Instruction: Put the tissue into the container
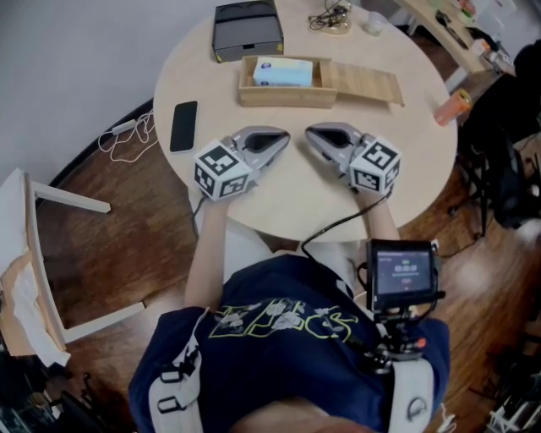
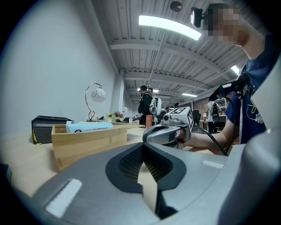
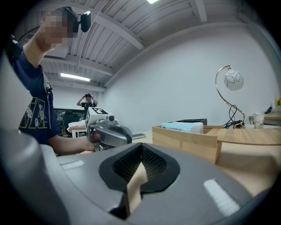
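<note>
A light blue tissue pack (image 1: 283,72) lies inside the open wooden container (image 1: 283,96) at the far side of the round table; it also shows as the tissue pack (image 2: 89,126) and tissue pack (image 3: 182,127) in the gripper views. The container's lid (image 1: 363,84) is slid off to the right. My left gripper (image 1: 283,140) and right gripper (image 1: 311,135) rest on the table just in front of the container, tips close together. Both are shut with nothing between the jaws, as the left gripper (image 2: 142,160) and right gripper (image 3: 140,165) views show.
A black phone (image 1: 183,125) lies at the table's left edge and a black box (image 1: 246,30) stands behind the container. Cables (image 1: 331,17) and a cup (image 1: 373,23) sit at the back. An orange bottle (image 1: 454,106) lies at the right rim.
</note>
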Available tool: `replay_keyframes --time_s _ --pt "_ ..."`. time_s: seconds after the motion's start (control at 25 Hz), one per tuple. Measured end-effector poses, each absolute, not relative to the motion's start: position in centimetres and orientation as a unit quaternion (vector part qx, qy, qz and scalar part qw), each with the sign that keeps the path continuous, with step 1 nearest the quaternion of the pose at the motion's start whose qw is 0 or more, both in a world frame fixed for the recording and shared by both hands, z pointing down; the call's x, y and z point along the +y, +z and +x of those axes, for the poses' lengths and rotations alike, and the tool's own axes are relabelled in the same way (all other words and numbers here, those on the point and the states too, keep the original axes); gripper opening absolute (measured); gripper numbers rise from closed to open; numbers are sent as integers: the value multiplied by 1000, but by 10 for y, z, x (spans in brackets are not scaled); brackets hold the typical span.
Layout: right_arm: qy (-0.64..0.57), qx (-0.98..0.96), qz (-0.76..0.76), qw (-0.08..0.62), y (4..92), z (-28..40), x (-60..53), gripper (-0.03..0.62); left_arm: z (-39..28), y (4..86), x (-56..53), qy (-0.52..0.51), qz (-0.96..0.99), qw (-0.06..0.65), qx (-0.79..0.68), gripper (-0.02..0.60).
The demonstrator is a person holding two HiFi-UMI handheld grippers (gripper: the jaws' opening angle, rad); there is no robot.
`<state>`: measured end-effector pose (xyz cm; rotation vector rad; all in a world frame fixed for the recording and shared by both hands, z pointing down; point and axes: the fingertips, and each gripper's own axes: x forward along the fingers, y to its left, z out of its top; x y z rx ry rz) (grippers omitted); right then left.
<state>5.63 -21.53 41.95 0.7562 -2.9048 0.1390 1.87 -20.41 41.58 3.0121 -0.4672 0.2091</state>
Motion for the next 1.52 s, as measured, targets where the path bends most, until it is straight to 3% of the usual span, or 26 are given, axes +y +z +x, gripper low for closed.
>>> replay_keyframes --time_s 1.52 --pt "42 -970 228 67 415 48 -205 0 17 413 -201 67 985 43 -154 3"
